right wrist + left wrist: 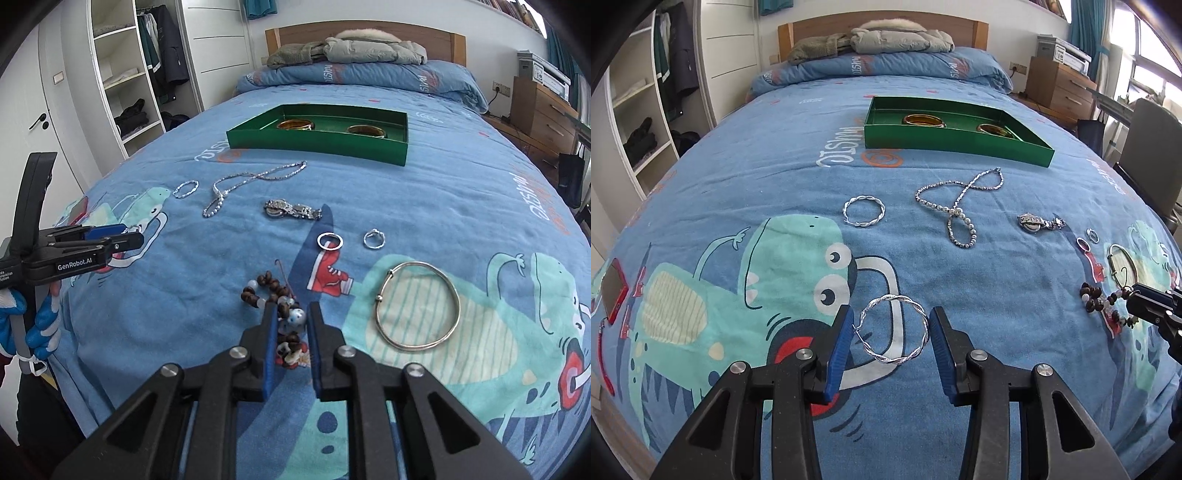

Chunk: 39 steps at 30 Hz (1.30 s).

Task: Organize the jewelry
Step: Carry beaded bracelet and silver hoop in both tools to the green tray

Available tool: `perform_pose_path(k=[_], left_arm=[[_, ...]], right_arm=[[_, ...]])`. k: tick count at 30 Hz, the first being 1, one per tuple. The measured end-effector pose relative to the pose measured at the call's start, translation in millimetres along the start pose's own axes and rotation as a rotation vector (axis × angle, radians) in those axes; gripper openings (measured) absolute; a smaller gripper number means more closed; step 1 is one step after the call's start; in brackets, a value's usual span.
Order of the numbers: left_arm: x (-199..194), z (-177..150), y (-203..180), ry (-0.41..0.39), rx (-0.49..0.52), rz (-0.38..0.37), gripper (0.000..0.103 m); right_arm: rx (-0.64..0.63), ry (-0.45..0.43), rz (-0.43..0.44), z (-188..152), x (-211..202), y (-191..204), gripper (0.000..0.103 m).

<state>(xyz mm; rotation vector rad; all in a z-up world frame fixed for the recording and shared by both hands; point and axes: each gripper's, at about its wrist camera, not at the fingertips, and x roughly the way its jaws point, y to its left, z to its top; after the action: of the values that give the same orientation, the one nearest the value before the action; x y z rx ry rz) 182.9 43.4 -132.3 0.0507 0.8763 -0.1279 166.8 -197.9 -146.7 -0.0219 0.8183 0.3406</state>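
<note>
My left gripper (891, 325) is open, its blue pads on either side of a twisted silver hoop (894, 330) lying on the bed; the left pad touches the hoop's edge. My right gripper (293, 317) is partly closed around a brown and white bead bracelet (275, 295), the beads between the pads. A green tray (960, 142) holds two gold bangles (923, 120). A second silver hoop (863, 210), a bead necklace (955, 210), a watch (1034, 223), two rings (330, 242) and a silver bangle (417, 306) lie on the blue bedspread.
A folded duvet and jackets (886, 40) lie at the head of the bed. A wardrobe with open shelves (639, 110) stands left, a wooden nightstand with a printer (1060, 81) right. A red phone (613, 291) lies near the left bed edge.
</note>
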Motion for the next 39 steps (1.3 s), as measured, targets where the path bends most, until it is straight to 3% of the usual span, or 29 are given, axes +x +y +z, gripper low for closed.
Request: perform_pose_path(k=[14,20,25,31,39], left_arm=[[-32,14,-5,-0.072,0.020,-0.040,0.042],[-37,42,-10,-0.114,0.030,-0.070,0.042],[-35,83,-12,-0.156,0.020,-0.096,0.042],[-12,150,-13,-0.202,0.018,-0.092,0.042],[63,226,-15,-0.183,0.007,-0.049,0.042]], right_arm=[[-0.023,-0.119,-0.032,19,-50,13,0.014],[-0.031,-0.197,-0.057,49,-71,5,0.014],[-0.062,-0.260,-0.081,90,-77,-1,0.014],[-0.076,-0.309,-0.093,154,-55,-17,0.014],[-0.044,-0.296,-0.040,232,30,-38,0.015]])
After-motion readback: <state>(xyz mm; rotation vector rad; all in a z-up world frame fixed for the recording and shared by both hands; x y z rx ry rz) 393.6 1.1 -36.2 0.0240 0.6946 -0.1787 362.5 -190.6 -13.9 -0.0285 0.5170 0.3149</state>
